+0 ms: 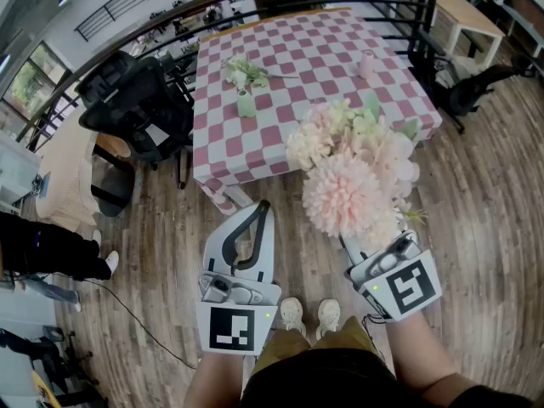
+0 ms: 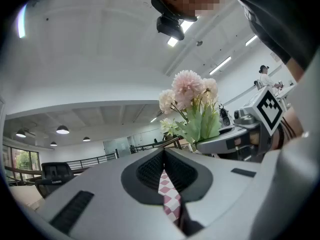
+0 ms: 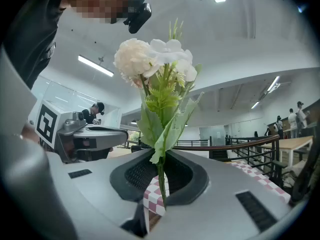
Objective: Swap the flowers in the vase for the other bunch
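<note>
Right gripper (image 3: 161, 181) clamped on pink bunch (image 1: 353, 172), well off table (image 1: 323, 49); left gripper (image 1: 262, 206) closed, empty. Other bunch (image 1: 242, 73) at vase (image 1: 245, 103) (in or beside, unclear). Swap looks unfinished.

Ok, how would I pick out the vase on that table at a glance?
Start at the table with the pink-and-white checked cloth. On its left half stands a small pale green vase, with a white-and-green sprig just beyond it. The small thing near the right edge is pink, not green.
</note>
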`<action>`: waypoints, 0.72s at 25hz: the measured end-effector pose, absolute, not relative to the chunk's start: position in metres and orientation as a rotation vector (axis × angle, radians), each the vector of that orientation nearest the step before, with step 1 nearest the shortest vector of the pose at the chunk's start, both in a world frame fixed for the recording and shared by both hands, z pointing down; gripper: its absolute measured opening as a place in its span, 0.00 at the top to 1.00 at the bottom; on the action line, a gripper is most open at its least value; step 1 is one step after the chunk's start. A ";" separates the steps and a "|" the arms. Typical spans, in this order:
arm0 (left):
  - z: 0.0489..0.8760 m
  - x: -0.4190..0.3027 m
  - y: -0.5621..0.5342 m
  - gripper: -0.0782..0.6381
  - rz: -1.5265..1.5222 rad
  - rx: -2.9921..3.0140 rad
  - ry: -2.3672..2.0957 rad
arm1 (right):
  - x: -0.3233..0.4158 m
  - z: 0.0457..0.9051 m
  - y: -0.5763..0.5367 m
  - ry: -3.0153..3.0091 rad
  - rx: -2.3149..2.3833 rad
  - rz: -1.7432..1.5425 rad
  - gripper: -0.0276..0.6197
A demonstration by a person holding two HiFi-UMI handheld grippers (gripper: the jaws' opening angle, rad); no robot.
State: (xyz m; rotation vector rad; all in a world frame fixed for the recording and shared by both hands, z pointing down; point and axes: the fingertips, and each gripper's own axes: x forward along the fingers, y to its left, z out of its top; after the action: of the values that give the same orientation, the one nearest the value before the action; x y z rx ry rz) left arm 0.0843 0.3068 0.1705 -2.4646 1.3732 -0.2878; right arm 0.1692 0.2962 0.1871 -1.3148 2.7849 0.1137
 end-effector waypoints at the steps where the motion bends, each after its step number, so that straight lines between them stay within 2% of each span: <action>1: 0.169 0.083 0.309 0.88 -0.282 -2.468 1.375 | 0.168 0.185 0.299 2.784 -1.316 0.115 0.87; 18: 0.158 0.077 0.315 0.88 -0.248 -2.470 1.371 | 0.158 0.173 0.309 2.781 -1.269 0.103 0.87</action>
State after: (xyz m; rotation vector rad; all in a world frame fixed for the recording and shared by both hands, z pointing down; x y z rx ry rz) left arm 0.0768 0.3148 0.1584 -2.4702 1.3712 -0.2483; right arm 0.1579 0.3093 0.1730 -1.2686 2.7814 0.1030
